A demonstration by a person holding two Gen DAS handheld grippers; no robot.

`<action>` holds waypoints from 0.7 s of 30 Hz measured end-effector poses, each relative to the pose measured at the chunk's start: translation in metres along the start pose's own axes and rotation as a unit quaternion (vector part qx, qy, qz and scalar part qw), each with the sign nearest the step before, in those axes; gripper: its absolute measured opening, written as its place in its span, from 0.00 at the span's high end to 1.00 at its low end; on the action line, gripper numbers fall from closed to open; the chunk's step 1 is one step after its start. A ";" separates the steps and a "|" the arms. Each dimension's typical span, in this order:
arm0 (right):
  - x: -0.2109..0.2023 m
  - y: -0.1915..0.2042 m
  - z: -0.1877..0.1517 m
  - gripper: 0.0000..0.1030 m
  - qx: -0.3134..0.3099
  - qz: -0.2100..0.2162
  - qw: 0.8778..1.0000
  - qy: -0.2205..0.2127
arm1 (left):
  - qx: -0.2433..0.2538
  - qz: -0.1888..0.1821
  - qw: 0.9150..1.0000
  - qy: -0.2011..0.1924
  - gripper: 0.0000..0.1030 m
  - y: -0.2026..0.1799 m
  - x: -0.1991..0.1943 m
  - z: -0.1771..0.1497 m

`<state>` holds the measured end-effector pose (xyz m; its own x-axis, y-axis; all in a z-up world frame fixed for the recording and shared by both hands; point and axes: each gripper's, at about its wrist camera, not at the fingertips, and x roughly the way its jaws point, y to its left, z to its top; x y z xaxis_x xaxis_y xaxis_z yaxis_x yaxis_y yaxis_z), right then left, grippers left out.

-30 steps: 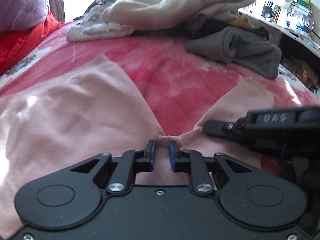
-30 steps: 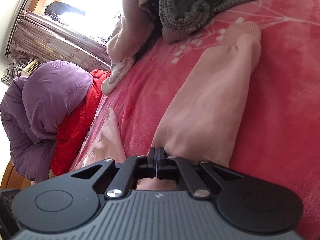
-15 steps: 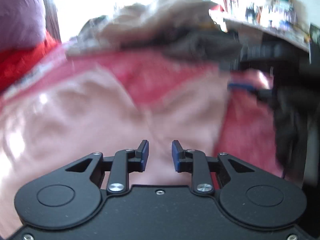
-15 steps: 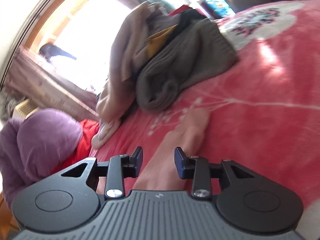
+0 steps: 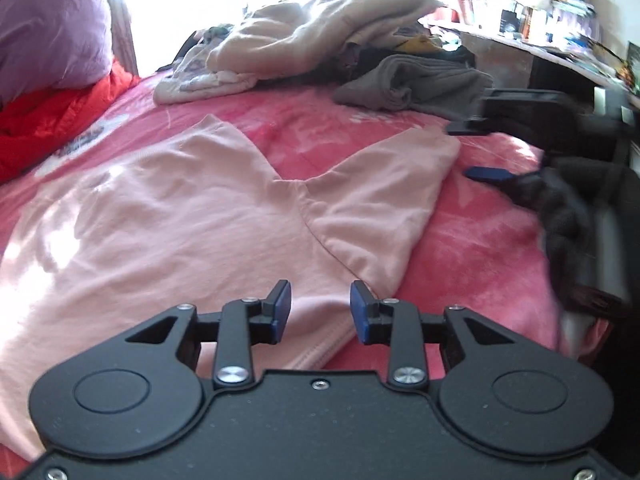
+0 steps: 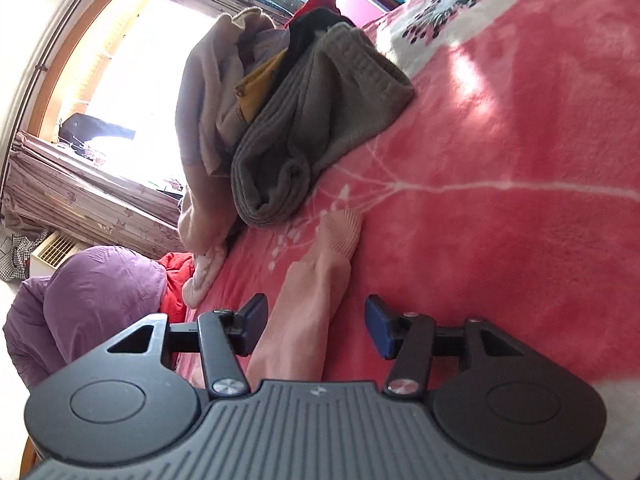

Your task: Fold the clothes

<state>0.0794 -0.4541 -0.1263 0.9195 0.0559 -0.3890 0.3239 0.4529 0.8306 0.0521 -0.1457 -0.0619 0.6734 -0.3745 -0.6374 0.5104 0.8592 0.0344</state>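
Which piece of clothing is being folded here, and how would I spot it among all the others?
Start at the pink blanket covering the bed. At its far end sits a heap of beige and grey clothes; nearer lies the pale pink top. It alone is spread flat, one sleeve angled outward, not crumpled in the pile.

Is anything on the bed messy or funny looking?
Yes. At the far side of the bed, a heap of unfolded clothes lies jumbled, with a grey garment crumpled beside it. The pink top lies flat, its sleeve angled outward, not yet folded.
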 end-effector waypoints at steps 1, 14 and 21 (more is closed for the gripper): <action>0.005 0.000 0.000 0.47 -0.002 0.000 1.000 0.000 | 0.002 0.001 1.000 -0.001 0.70 0.000 -0.002 -0.002; 0.020 -0.014 0.017 0.95 0.040 0.001 0.999 0.007 | -0.010 0.002 0.999 0.046 0.65 0.007 0.017 -0.021; 0.020 -0.010 0.026 0.69 0.038 -0.003 0.999 0.000 | -0.021 0.003 1.000 -0.001 0.66 0.006 0.005 -0.007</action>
<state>0.1001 -0.4804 -0.1318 0.9174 0.0532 -0.3944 0.3459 0.3835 0.8563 0.0551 -0.1400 -0.0706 0.6768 -0.3703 -0.6363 0.4834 0.8754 0.0048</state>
